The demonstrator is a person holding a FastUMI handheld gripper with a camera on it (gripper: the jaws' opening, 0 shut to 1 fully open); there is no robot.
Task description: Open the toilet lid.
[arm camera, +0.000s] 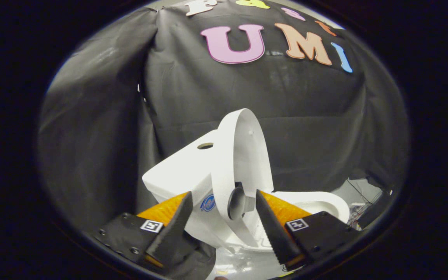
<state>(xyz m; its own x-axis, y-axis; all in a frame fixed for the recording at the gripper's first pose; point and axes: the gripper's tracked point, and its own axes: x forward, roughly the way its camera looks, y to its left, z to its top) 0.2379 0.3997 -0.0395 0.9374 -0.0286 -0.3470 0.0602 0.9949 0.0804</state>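
toilet lid (243,155) raised before black cloth wall (103,128); fingers (224,229) spread wide, seemingly holding nothing.

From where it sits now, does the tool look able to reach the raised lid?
Probably yes: the tool is open, and the upright toilet lid stands just ahead, its lower edge between the fingers, with nothing between them and it.

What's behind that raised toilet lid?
The white tank stands right behind the lid; black cloth hangs beyond. The lid covers the tank's middle. The gripper is open.
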